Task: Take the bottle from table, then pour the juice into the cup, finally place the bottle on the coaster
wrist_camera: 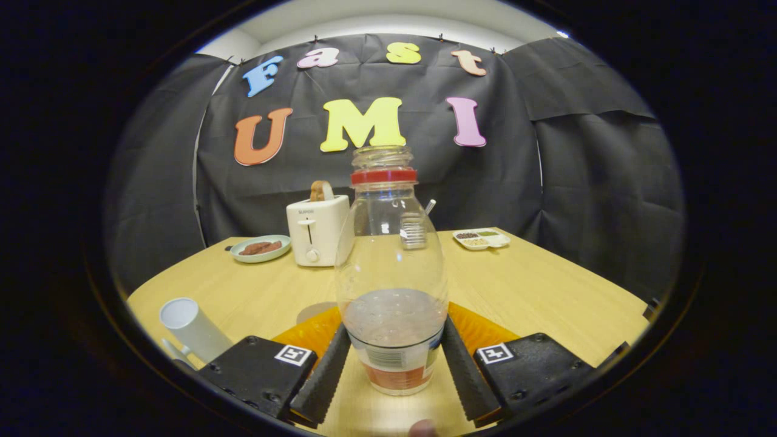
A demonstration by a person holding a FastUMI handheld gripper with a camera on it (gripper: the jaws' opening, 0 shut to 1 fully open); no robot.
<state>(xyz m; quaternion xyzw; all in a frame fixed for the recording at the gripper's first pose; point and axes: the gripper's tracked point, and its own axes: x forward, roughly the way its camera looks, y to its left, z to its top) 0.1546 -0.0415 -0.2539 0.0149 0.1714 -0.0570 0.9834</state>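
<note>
You have hand-held gripper point(393, 358) squeezing bottle point(391, 273) on both sides; juice low, cup point(193, 328) nearby; coaster point(315, 331) step left

Bottle point(391, 291) between gripper point(393, 370) fingers

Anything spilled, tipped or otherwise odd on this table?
No spill shows. The bottle stands upright and uncapped between the fingers of the gripper, which press its lower sides. The white cup looks tilted, perhaps from the fisheye lens. The orange coaster lies flat behind the bottle.
</note>
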